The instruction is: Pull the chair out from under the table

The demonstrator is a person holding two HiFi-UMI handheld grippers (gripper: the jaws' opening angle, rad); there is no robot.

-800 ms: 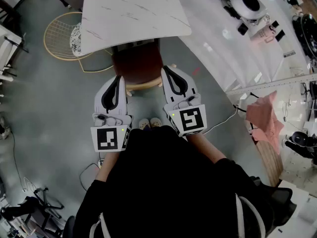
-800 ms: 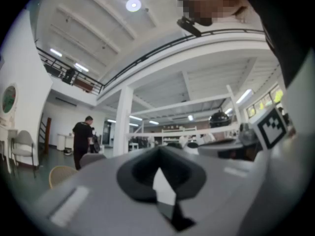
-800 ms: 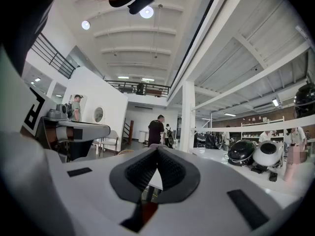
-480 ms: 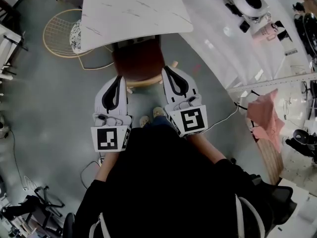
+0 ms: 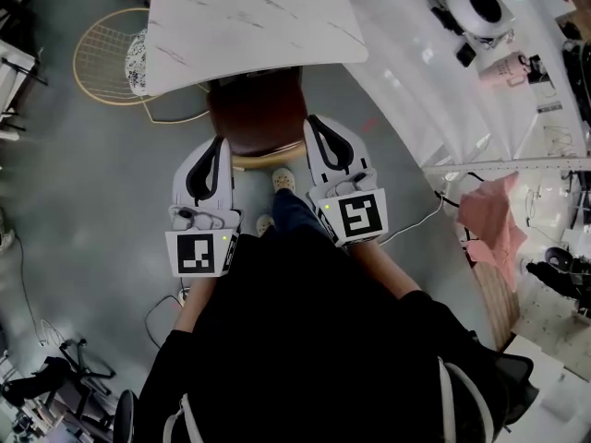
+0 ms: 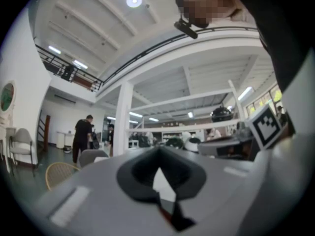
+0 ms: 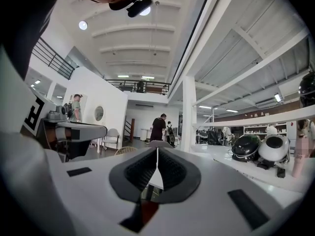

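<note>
The brown chair (image 5: 259, 118) stands tucked under the white marble table (image 5: 249, 21), with only the near part of its seat showing. My left gripper (image 5: 220, 143) is shut and empty, its tip just left of the seat's near edge. My right gripper (image 5: 311, 121) is shut and empty too, beside the seat's right edge. I cannot tell whether either touches the chair. In the left gripper view the left gripper (image 6: 158, 161) has its jaws closed, with the table behind them. The right gripper (image 7: 157, 154) is likewise closed, and a strip of brown chair (image 7: 147, 211) shows below it.
A gold wire chair (image 5: 106, 58) stands left of the table. A long white counter (image 5: 416, 90) with round devices runs along the right. A pink cloth (image 5: 489, 215) and cables lie at the right. My foot (image 5: 284, 181) is on the floor between the grippers.
One foot has stepped forward towards the chair. Both grippers have stayed shut and have come slightly closer to the seat.
</note>
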